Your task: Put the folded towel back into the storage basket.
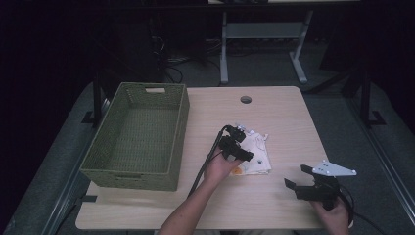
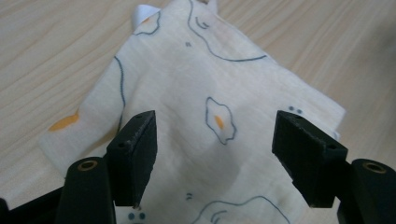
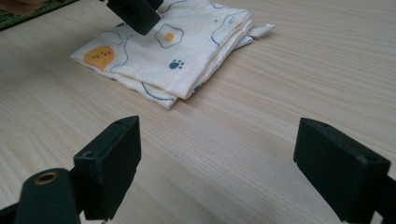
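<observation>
One wooden table (image 1: pixel 274 205), a green woven basket (image 1: pixel 139 137) well left of both grippers, a folded egg-print cloth (image 1: pixel 257 154) (cream, blue outlines) under the left gripper (image 2: pixel 215 140), jaws apart over it, gripping nothing, right gripper (image 3: pixel 219 163) wide open, empty, cloth ahead of it.

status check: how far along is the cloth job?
Done: the printed cloth lies folded on the table. In hand: the left gripper hangs just over it, jaws apart either side of an egg print, not pinching yet. The right gripper waits open over bare wood. Left, probably: grip the cloth and move it to the green woven basket.
</observation>
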`<state>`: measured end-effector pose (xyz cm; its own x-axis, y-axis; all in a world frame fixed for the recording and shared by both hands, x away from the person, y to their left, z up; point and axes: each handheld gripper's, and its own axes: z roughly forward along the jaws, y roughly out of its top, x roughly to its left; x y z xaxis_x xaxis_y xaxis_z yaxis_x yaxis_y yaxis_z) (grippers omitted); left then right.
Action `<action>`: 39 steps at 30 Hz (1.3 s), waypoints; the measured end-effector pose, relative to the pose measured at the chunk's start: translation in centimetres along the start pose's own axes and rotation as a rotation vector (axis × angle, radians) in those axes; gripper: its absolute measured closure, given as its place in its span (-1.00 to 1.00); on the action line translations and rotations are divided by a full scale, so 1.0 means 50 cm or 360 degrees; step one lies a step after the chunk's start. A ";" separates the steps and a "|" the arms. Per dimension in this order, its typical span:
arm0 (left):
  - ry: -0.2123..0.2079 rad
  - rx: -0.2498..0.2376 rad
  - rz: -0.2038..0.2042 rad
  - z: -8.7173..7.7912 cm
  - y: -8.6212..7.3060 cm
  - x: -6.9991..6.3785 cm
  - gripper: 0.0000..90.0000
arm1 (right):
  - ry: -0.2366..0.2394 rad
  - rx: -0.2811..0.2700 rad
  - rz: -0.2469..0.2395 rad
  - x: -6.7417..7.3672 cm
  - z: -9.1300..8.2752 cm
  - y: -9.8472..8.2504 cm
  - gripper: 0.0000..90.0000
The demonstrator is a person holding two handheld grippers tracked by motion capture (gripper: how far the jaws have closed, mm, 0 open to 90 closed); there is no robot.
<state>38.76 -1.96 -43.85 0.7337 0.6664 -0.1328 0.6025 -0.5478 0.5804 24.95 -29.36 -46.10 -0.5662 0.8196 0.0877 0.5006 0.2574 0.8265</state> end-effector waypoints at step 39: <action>0.0033 0.0112 0.0177 0.012 0.009 0.007 0.84 | 0.0004 -0.0020 0.0037 -0.009 -0.007 -0.006 -0.67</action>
<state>39.46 -2.28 -44.14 0.7909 0.6096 -0.0537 0.5391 -0.6524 0.5326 24.85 -30.00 -46.20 -0.5559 0.8242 0.1083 0.5055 0.2317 0.8311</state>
